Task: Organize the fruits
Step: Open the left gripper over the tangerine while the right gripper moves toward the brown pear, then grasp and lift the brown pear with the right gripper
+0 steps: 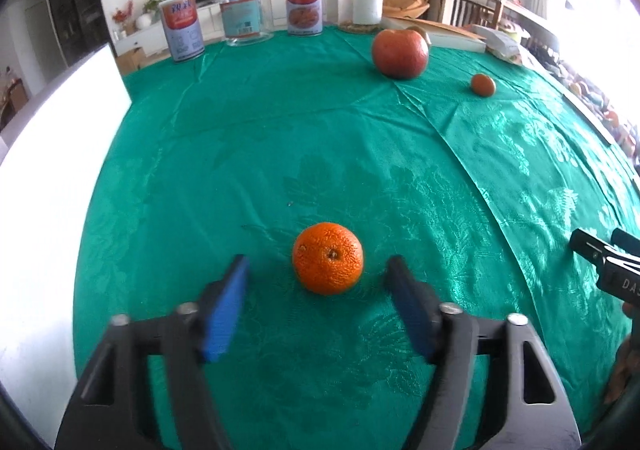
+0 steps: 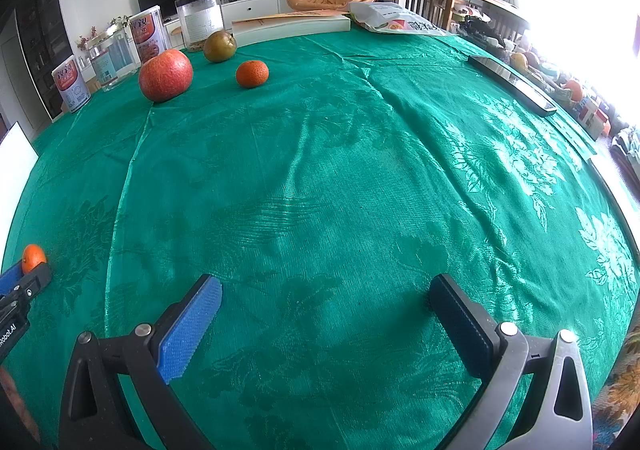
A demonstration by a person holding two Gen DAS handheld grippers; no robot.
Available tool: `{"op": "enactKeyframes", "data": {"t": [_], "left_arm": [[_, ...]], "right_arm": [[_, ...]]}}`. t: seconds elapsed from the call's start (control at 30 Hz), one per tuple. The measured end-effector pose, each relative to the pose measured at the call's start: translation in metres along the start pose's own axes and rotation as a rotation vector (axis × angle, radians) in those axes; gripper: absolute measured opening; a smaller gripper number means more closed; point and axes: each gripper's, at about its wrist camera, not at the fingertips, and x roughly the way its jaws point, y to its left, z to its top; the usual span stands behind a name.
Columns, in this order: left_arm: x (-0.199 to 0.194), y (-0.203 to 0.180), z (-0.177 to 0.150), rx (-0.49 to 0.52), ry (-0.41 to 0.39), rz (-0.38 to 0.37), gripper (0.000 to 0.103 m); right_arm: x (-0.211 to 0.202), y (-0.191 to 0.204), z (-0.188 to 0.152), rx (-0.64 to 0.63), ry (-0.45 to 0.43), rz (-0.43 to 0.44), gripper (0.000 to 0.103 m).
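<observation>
Ease the left gripper, jaws spread with nothing pinched, forward until the round, dimpled orange tangerine just ahead on the green patterned tablecloth sits squarely between both pads, then close gently; leave the empty, wide-spread right gripper idle.

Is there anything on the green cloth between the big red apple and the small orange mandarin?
Nothing: bare green cloth separates red apple and small mandarin, right wrist view.
</observation>
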Motion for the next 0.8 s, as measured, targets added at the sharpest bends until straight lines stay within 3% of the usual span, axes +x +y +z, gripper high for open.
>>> {"op": "enactKeyframes", "data": {"t": [0.13,0.23,0.37,0.5,0.67,0.8], "left_arm": [[0.000,0.003,0.000,-0.009,0.001,-0.004,0.090],[0.002,0.002,0.000,-0.005,0.007,-0.007,0.095],[0.004,-0.001,0.000,0.005,0.013,-0.008,0.099],[0.005,-0.001,0.001,0.004,0.016,-0.012,0.101],[0.005,-0.001,0.001,0.001,0.017,-0.016,0.102],[0.005,-0.001,0.001,0.001,0.017,-0.016,0.102]], "right_arm": [[0.001,-0.001,0.006,0.001,0.010,0.048,0.103],[0.004,0.001,0.036,-0.022,0.002,0.108,0.103],[0.013,0.020,0.123,-0.084,-0.025,0.209,0.103],[0.049,0.056,0.210,-0.120,0.025,0.287,0.098],[0.110,0.105,0.274,-0.136,0.072,0.279,0.091],[0.156,0.133,0.292,-0.155,0.123,0.239,0.084]]}}
